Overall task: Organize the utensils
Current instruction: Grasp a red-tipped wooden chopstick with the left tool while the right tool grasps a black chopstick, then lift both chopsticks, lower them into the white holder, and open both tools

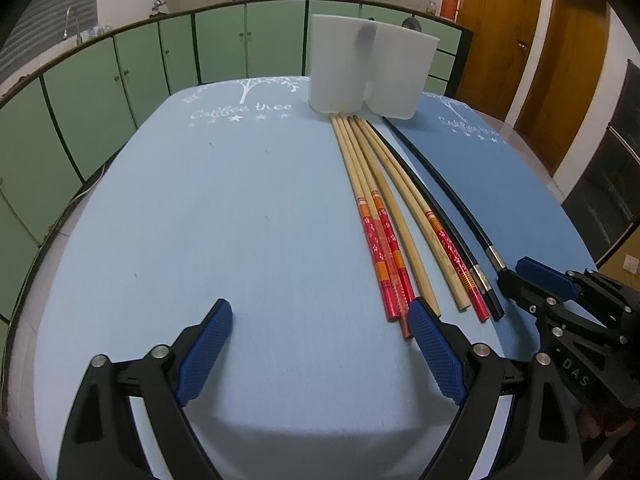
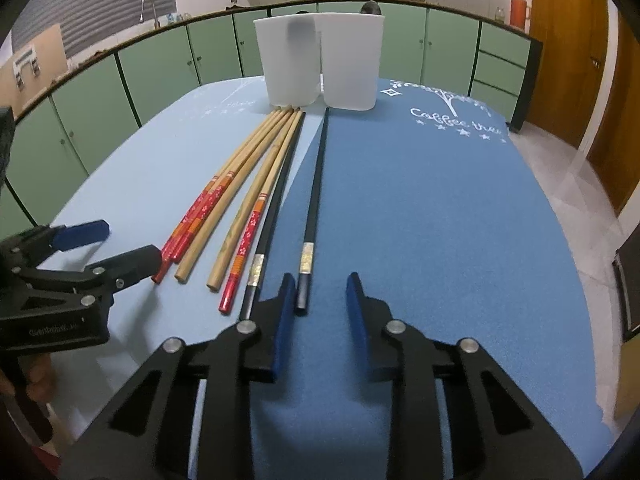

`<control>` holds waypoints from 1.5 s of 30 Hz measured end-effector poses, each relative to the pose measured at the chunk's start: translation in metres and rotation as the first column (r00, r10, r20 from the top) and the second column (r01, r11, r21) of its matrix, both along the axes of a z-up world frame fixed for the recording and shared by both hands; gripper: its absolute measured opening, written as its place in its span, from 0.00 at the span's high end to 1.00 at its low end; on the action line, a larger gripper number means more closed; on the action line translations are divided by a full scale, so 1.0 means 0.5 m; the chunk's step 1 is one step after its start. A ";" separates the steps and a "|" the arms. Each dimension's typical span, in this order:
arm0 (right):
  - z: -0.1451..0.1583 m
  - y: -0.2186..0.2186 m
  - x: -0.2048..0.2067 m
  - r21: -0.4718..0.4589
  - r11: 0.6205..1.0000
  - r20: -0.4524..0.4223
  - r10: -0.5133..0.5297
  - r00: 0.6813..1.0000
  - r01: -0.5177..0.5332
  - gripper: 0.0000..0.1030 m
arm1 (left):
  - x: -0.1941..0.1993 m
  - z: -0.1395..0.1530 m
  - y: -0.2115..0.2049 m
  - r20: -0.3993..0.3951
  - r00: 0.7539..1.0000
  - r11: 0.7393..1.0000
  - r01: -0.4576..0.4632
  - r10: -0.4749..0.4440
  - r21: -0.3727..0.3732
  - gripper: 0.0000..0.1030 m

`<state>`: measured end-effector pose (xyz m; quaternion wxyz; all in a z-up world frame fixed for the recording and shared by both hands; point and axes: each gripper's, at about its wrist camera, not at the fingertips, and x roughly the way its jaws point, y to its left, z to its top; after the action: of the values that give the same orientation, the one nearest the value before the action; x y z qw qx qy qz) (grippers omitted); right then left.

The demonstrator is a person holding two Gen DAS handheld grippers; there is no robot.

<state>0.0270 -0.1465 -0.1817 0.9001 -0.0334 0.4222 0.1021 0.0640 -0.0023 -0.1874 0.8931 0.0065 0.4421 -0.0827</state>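
Two white plastic holders (image 1: 372, 70) stand side by side, touching, at the far edge of the table, where a light blue mat (image 1: 200, 208) meets a darker blue mat (image 2: 440, 200). In front of them chopsticks lie fanned out, tips close to the holders and thick ends toward the near edge. On the light blue mat lie the wooden chopsticks (image 1: 374, 184), some plain, some with red flowered ends (image 1: 384, 256). One black chopstick (image 2: 280, 192) lies just beside them along the seam of the two mats; the other black chopstick (image 2: 314, 200) lies apart from it on the darker mat. The left gripper (image 1: 322, 322) is spread wide and holds nothing, its right finger (image 1: 436, 356) touching or just over the ends of the red chopsticks. The right gripper (image 2: 320, 308) is partly open and empty, the silver-banded end of the second black chopstick lying between its fingers, just beside the left one (image 2: 282, 320). Green cabinets (image 1: 120, 80) line the wall behind.
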 end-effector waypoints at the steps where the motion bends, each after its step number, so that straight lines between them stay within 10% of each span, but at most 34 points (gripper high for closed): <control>1: 0.000 0.003 0.001 0.001 1.000 -0.004 0.008 1.000 -0.008 0.93 | -0.001 -0.001 0.000 0.000 1.000 1.000 0.001 -0.001 0.002 0.14; 26: -0.005 -0.017 0.005 0.048 0.999 -0.013 -0.010 1.000 0.010 0.91 | 0.005 -0.003 -0.014 0.021 1.000 0.999 -0.004 0.003 0.036 0.41; 33: -0.003 -0.022 0.007 0.075 0.997 -0.019 -0.013 1.000 0.014 0.94 | 0.006 0.003 -0.021 0.032 0.999 1.000 0.010 -0.011 0.023 0.94; 45: 0.065 -0.047 0.002 0.101 0.995 0.027 -0.025 0.999 0.022 0.94 | -0.006 0.099 -0.018 0.120 0.993 1.000 0.024 -0.024 0.003 0.94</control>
<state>0.0278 -0.1701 -0.1489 0.9077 0.0157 0.4041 0.1121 0.0610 -0.0113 -0.1381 0.9170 0.0174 0.3876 -0.0926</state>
